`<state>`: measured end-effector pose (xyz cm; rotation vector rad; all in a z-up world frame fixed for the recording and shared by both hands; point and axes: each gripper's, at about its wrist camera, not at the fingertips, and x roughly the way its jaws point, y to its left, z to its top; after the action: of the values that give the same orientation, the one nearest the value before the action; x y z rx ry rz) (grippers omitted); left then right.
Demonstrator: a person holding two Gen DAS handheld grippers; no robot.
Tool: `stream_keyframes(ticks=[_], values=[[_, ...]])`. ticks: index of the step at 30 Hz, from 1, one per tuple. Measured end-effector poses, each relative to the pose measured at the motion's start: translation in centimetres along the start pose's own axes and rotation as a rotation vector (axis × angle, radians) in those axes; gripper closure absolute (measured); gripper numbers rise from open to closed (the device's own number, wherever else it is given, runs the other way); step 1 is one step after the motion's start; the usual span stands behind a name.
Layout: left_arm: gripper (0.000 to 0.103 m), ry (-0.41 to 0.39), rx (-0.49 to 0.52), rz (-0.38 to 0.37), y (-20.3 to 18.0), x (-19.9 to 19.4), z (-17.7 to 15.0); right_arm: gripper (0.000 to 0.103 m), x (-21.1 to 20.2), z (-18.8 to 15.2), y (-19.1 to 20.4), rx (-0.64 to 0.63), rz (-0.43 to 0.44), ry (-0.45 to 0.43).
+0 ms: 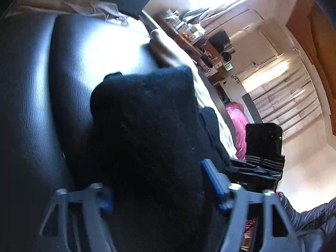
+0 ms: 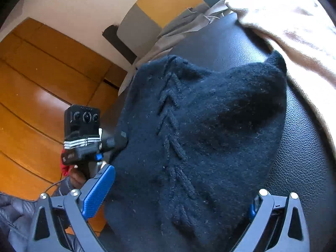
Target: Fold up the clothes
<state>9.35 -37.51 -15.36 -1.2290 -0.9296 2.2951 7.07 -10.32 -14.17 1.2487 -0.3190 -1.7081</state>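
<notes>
A beige cloth [image 2: 294, 42] is lying beside my black sweater [image 2: 199, 136]; both claws, left [image 1: 159, 195] and right [image 2: 174, 201], are angling down, gaping, straddling it loosely.

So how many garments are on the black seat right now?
2: a black knit sweater folded in the middle of the leather seat, and a beige garment along its far edge. Others may lie out of view.

A lived-in home: black leather sofa [image 1: 84, 67], curtained window [image 1: 289, 96], cluttered shelf [image 1: 189, 33], wooden floor [image 2: 42, 79].
</notes>
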Motion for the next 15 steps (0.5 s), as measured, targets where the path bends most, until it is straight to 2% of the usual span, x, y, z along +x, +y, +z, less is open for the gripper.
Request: stream_keyframes(ticks=[1,2,6,9,13,15], values=[[0.057,-0.018,-0.011,0.006,-0.1,-0.2,-0.4,0.035,0.4,0.0,0.3,-0.03,-0.056,0.006],[0.061,-0.037,-0.023,0.012,-0.1,-0.3,-0.9,0.061,0.8,-0.1,0.7,-0.057,-0.101,0.013],[0.067,-0.117,-0.033,0.061,-1.1,-2.6,-3.2,0.066,1.7,-0.7,2.4,-0.112,-0.125,0.016],[0.067,-0.177,-0.029,0.104,-1.9,-5.9,-5.4,0.067,3.1,-0.9,4.3,-0.143,-0.085,0.046],[0.067,-0.29,0.001,0.208,-2.9,-12.3,-8.2,0.068,6.4,-0.9,8.1,-0.211,-0.005,0.117],[0.067,-0.385,-0.017,0.26,-2.7,-17.2,-9.8,0.068,9.2,-0.5,11.5,-0.285,0.047,0.158]])
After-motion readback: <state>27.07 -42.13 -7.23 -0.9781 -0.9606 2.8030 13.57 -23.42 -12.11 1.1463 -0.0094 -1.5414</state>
